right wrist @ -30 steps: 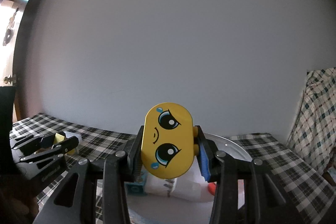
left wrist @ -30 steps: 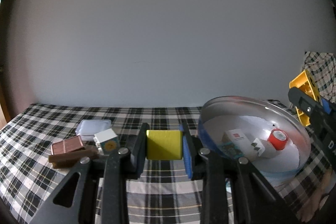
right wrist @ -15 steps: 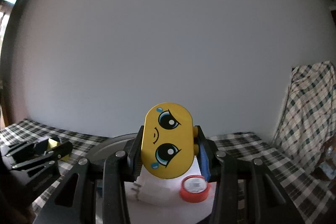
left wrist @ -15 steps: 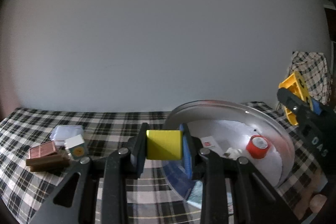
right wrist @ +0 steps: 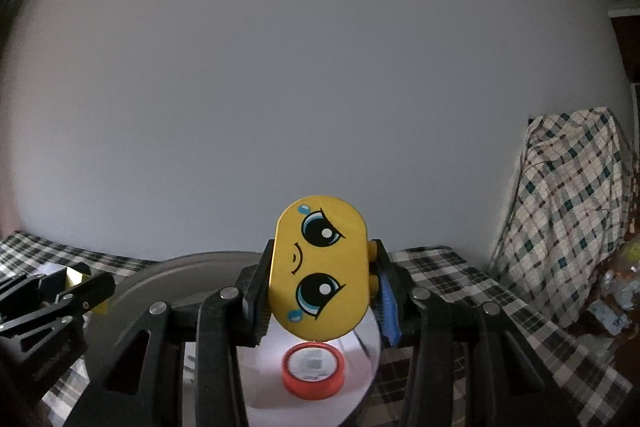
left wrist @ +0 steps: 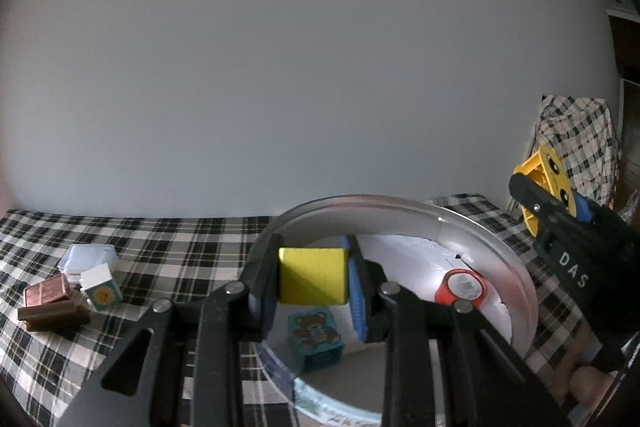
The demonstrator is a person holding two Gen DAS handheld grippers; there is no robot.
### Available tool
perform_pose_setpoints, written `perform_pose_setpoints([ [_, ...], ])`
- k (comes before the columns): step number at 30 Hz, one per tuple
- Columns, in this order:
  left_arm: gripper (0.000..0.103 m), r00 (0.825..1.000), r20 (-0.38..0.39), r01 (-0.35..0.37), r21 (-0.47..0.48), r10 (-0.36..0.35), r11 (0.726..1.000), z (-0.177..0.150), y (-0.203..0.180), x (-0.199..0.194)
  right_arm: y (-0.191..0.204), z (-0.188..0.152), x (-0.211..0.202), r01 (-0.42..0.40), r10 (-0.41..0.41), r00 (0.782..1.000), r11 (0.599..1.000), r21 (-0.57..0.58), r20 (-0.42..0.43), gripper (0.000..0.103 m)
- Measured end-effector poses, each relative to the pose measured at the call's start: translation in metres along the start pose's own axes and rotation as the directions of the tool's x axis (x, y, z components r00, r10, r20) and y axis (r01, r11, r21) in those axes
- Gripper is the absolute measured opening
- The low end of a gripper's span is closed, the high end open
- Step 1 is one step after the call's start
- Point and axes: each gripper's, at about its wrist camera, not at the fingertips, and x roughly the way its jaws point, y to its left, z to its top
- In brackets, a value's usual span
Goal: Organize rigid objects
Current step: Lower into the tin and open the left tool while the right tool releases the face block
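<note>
Jaws of each gripper clamp one thing: left gripper [left wrist: 312, 281] one yellow cube [left wrist: 311, 281], right gripper [right wrist: 320, 291] one face toy [right wrist: 318, 267].

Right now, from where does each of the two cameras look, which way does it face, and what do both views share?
Left wrist: sits on the left gripper, facing the round metal basin over a checked tablecloth; its jaws clamp a yellow cube; a hand shows at lower right.
Right wrist: sits on the right gripper, facing the same basin and grey wall; its jaws clamp a yellow face toy.
Shared: basin, red tape roll, each other's gripper.
</note>
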Motion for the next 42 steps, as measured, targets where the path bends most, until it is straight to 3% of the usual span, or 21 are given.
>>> perform_pose_setpoints([
  [9,0.028,0.999,-0.048,0.017,0.035,-0.015,0.999,0.0,-0.024,0.018,-0.006,-0.002,0.021,0.027,-0.028,0.998,1.0,-0.01,-0.049,0.046],
  [13,0.028,0.997,-0.071,0.007,0.053,-0.003,0.999,-0.001,-0.032,0.025,-0.001,-0.002,0.025,-0.016,0.016,0.996,1.0,-0.002,-0.087,0.046],
  [17,0.028,0.994,-0.108,0.012,0.062,-0.005,0.998,-0.005,-0.037,0.032,0.006,-0.008,0.034,-0.008,0.002,0.991,0.999,-0.043,-0.136,0.046],
  [28,0.028,0.981,-0.192,0.015,0.061,-0.003,0.998,-0.012,-0.034,0.047,0.014,-0.02,0.051,-0.034,0.012,0.968,0.996,-0.086,-0.249,0.046],
  [35,0.028,0.979,-0.203,0.009,0.073,0.006,0.997,-0.013,-0.036,0.046,0.013,-0.023,0.056,-0.064,0.042,0.958,0.995,-0.07,-0.282,0.046],
  [39,0.028,0.973,-0.227,-0.013,0.081,0.031,0.997,-0.012,-0.037,0.051,0.013,-0.027,0.062,-0.116,0.098,0.939,0.993,-0.036,-0.331,0.047],
  [41,0.031,0.976,-0.215,-0.029,0.078,0.045,0.997,-0.012,-0.036,0.048,0.011,-0.027,0.06,-0.122,0.11,0.94,0.992,-0.02,-0.322,0.053],
  [42,0.038,0.978,-0.198,-0.045,0.083,0.061,0.996,-0.012,-0.036,0.045,0.011,-0.026,0.059,-0.108,0.095,0.945,0.994,-0.023,-0.313,0.056],
])
